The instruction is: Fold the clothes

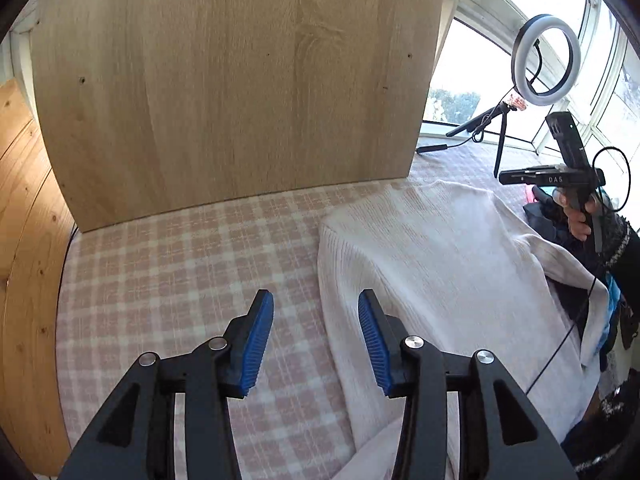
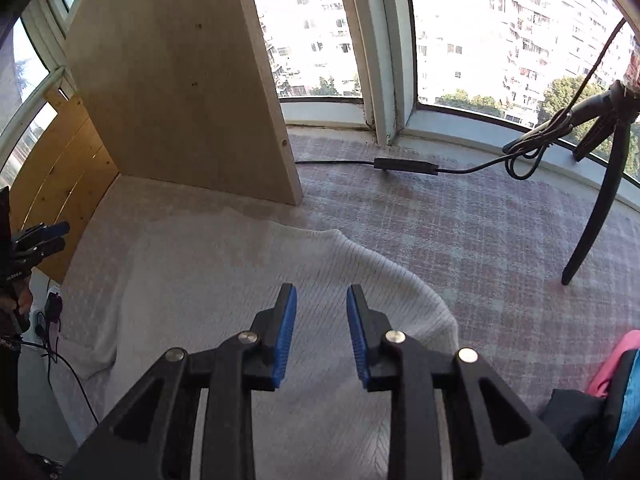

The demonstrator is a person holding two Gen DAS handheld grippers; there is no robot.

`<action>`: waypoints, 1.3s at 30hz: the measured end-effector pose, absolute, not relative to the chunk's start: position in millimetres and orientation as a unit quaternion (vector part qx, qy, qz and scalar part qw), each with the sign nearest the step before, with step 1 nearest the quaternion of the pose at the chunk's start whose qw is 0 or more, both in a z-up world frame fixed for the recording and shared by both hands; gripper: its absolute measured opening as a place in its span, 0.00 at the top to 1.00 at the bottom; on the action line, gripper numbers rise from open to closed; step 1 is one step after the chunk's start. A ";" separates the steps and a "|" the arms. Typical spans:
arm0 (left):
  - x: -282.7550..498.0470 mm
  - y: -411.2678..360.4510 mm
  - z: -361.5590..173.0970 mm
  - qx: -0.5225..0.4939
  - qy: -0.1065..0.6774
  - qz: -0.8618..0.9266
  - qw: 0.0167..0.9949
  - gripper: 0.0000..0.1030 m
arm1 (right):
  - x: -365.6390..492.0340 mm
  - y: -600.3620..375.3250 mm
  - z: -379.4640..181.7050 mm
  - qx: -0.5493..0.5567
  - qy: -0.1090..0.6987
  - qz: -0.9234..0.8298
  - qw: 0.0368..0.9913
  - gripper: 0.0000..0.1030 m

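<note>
1. My left gripper [image 1: 316,340] sits at the bottom centre of the left wrist view, jaws apart with nothing between the blue pads; only the pink checked cover [image 1: 160,272] shows through the gap.
2. The white ribbed sweater [image 1: 440,264] fills the right half of that frame, its near edge running just right of my right-hand pad. So from the left gripper the garment lies to the right, barely beside the jaws.
3. In the right wrist view my right gripper [image 2: 322,332] sits bottom centre, jaws parted a little and empty, hovering directly over the sweater [image 2: 224,264], which spreads from centre to lower left.
4. The sweater's long axis (as I read it) runs from the bottom of the left wrist frame up toward the wooden panel [image 1: 224,80]. A rounded folded edge [image 2: 400,272] curves across the right wrist view just right of the jaws.
5. I judge the right hand better placed for the next grab, since cloth is right beneath it; the left must shift right to reach the edge.
6. Count: one sweater, two grippers, one wooden panel, one ring light [image 1: 547,54] on its tripod at upper right, and a heap of coloured clothes [image 2: 624,392] at lower right whose number I cannot tell.
</note>
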State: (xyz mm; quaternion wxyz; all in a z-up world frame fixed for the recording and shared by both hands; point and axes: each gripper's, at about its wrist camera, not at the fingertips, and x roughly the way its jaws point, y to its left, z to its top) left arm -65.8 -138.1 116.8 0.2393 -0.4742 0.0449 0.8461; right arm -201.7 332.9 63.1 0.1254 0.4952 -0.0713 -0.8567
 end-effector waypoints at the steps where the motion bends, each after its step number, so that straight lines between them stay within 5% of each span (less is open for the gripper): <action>1: -42.9 -148.6 112.2 -0.487 0.048 0.839 0.240 0.59 | -197.0 318.9 71.7 0.496 -0.071 -0.853 0.149 0.75; 9: 61.5 -205.1 59.5 -0.540 0.095 0.818 0.173 0.59 | -148.0 132.9 63.8 0.554 -0.012 -0.772 0.312 0.74; 17: 55.0 -219.9 26.5 -0.546 0.161 0.810 0.139 0.54 | -113.1 17.3 4.8 0.596 0.057 -0.732 0.324 0.74; 19: 53.4 -219.3 21.8 -0.547 0.165 0.806 0.158 0.59 | -113.2 15.6 2.5 0.599 0.054 -0.731 0.322 0.74; 21: 56.1 -218.0 23.1 -0.540 0.167 0.807 0.172 0.92 | -115.7 19.5 1.7 0.602 0.049 -0.731 0.316 0.74; 25: 73.3 -217.6 61.6 -0.520 0.140 0.822 0.186 0.94 | -121.6 33.3 2.9 0.600 0.048 -0.744 0.289 0.74; 28: 118.7 -197.3 95.6 -0.517 0.118 0.813 0.242 0.91 | -130.9 44.7 8.4 0.598 0.041 -0.750 0.280 0.74; 33: 181.3 -160.7 93.2 -0.559 0.102 0.774 0.279 0.56 | -145.5 34.2 15.8 0.594 0.048 -0.746 0.296 0.74; 39: 175.6 -173.1 57.7 -0.580 0.026 0.790 0.200 0.56 | -155.0 -19.7 -12.6 0.629 0.088 -0.717 0.286 0.71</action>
